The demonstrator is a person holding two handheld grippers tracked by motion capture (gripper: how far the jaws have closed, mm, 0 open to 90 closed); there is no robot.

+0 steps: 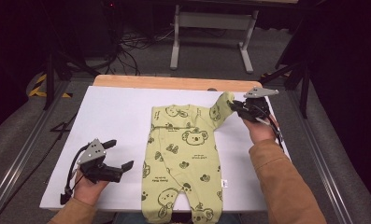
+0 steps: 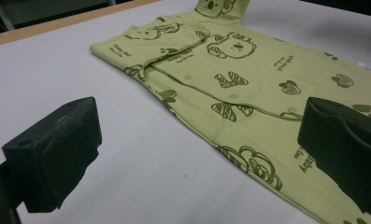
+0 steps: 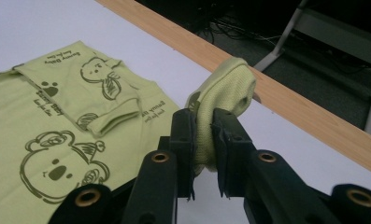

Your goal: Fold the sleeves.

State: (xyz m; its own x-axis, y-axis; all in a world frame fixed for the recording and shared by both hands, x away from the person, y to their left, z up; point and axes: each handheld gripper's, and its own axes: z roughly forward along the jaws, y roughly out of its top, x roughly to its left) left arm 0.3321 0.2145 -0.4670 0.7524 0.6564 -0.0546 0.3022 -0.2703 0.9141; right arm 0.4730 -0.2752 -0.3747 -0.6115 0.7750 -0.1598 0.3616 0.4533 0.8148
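The high view looks forward and down over my worktop (image 1: 113, 121). My gripper views sit low and close, each facing the green romper (image 2: 248, 88), which all three share.

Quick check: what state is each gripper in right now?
Left gripper: open, holding nothing, beside the light green koala-print baby romper.
Right gripper: closed on the romper's sleeve cuff, lifted off the white table.

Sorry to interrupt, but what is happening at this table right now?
A person is folding a green baby romper that lies flat on the white table. The right gripper is shut on the end of one sleeve and holds it lifted off the table. The other sleeve is already folded across the chest. The left gripper is open, beside the romper.
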